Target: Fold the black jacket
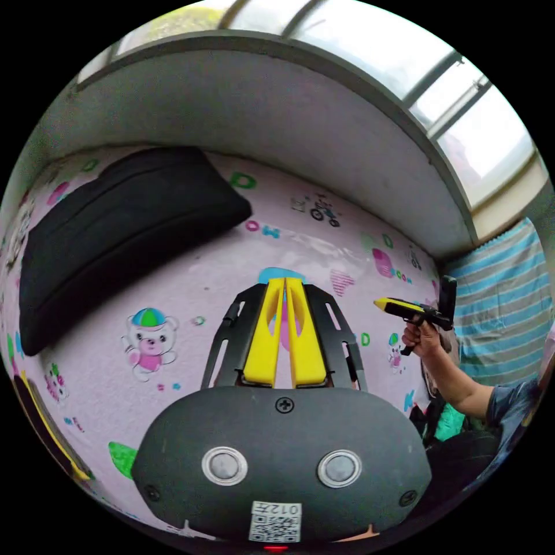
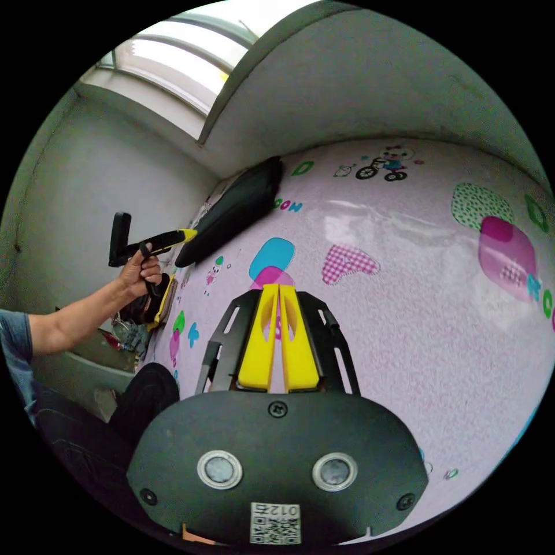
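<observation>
Both pairs of tongs we hold are pressed together on nothing: the left gripper [image 1: 284, 283] and the right gripper [image 2: 274, 289] hang above the pink printed mat [image 1: 231, 277]. The black jacket [image 1: 115, 231] lies folded as a long slab near the wall [image 1: 260, 110], its long axis running alongside it.

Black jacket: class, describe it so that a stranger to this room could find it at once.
Start at the pink mat printed with cartoon bears and letters, which runs up to the grey wall. The black jacket lies folded on it near that wall. It is the one plain dark bundle among bright prints.
</observation>
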